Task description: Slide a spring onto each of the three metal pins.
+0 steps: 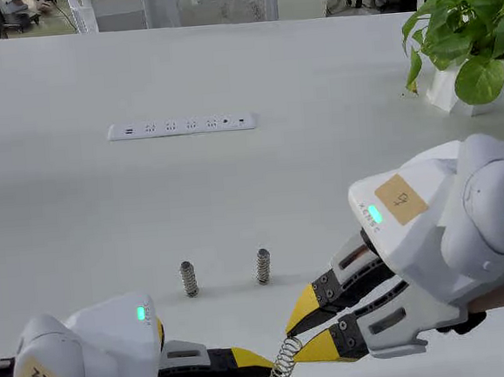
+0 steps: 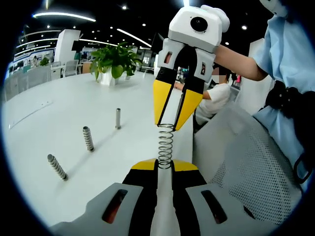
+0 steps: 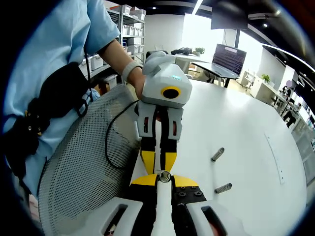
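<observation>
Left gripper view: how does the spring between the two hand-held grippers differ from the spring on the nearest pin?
The held spring is in the air, one end in the left hand-held gripper, the other in the right hand-held gripper; the pin's spring rests on the table. The held spring is hollow with open coils; the pin's spring wraps its pin. Both are metal coils.

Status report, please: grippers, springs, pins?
Left gripper and right gripper both shut on one spring. Near pin and middle pin carry springs; far pin bare. No obstacle seen beside it.
</observation>
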### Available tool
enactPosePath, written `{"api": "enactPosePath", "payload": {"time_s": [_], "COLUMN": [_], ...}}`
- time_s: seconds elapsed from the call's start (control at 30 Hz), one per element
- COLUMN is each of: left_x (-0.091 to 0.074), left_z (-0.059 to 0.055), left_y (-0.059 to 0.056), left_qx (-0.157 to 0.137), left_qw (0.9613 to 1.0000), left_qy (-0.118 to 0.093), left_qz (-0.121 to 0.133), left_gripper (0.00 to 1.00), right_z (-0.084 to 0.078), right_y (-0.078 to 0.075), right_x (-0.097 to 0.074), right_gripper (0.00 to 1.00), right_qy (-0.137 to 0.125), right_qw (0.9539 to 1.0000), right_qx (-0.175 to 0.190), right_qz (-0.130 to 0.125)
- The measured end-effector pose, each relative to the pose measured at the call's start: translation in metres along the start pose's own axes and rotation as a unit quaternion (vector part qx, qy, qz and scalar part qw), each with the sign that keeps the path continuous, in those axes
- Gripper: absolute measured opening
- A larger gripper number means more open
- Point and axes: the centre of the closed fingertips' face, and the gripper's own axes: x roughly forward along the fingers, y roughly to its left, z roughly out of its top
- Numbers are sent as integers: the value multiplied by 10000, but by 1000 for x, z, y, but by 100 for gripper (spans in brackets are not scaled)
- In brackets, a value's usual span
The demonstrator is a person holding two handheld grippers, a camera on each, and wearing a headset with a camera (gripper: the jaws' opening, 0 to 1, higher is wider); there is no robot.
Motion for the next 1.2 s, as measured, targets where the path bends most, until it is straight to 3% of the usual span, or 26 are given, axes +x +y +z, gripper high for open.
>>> {"api": "enactPosePath", "payload": {"time_s": [0.3, 0.37, 0.43, 0.47, 0.77, 0.9, 1.2], "left_x": [2, 2, 3, 3, 7, 10, 16], "left_z": [0, 0, -1, -2, 0, 1, 12], "left_y": [-3, -3, -1, 0, 4, 5, 6], "left_qx": [-1, 42, 157, 200, 706, 835, 882], "left_qw": [10000, 10000, 9999, 9998, 9970, 9958, 9954], "left_qy": [-24, -12, 47, 73, 209, 245, 66], "left_qz": [-40, -27, 19, 22, 244, 301, 360], "left_gripper": [6, 6, 6, 6, 6, 6, 6], "right_z": [-2, -1, -2, -3, -18, -19, -21], "right_y": [2, 2, 2, 2, 4, 4, 1], "right_x": [-1, -2, -2, -2, 0, 3, 6], "right_gripper": [7, 15, 31, 33, 29, 26, 19], "right_qy": [89, 63, 109, 168, 698, 794, 930], "right_qw": [10000, 9999, 9997, 9996, 9970, 9959, 9944], "right_qx": [24, 130, 228, 217, 140, 144, 61], "right_qz": [30, 18, 30, 32, 306, 398, 500]}}
